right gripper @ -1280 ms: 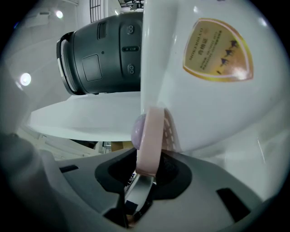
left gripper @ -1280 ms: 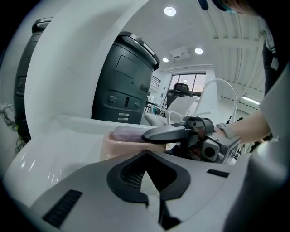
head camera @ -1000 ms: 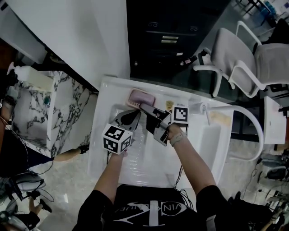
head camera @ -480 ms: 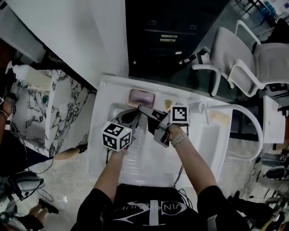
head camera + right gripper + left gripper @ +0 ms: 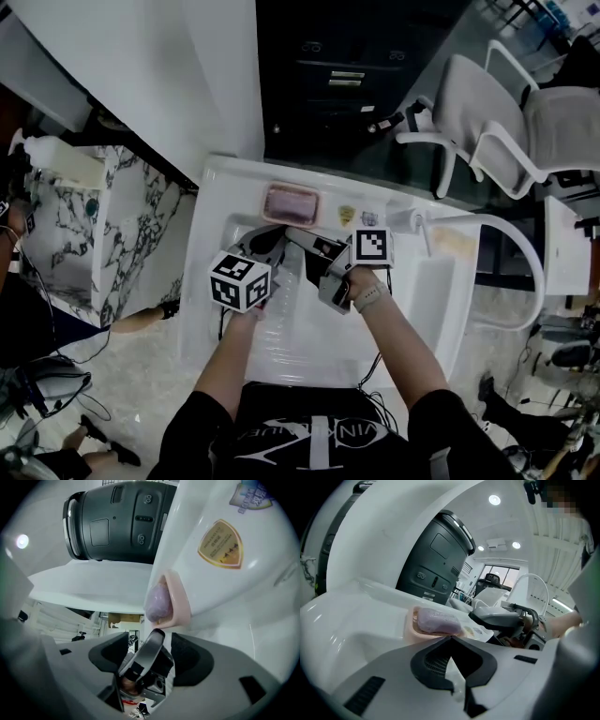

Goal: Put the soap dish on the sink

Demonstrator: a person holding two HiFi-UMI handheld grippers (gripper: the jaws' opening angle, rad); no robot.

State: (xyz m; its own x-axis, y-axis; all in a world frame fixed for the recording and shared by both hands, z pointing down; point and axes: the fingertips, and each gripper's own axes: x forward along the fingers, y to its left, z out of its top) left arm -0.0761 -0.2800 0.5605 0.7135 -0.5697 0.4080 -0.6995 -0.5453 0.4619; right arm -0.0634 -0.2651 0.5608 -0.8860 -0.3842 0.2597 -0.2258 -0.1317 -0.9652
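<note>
A pink soap dish with a purple bar of soap in it rests flat on the back rim of the white sink. The dish lies just past my left gripper's tips, and in the right gripper view the dish is seen on edge. Both grippers hover over the basin, side by side and just short of the dish. My left gripper is shut and holds nothing. My right gripper stands wide open with nothing between its jaws. No jaw touches the dish.
A faucet and two stickers are on the back rim to the dish's right. A dark cabinet stands behind the sink, white chairs at the right, and a marbled counter at the left.
My right gripper has opened off the soap dish and drawn back a little toward the basin. The dish stays on the rim. The left gripper has hardly moved.
</note>
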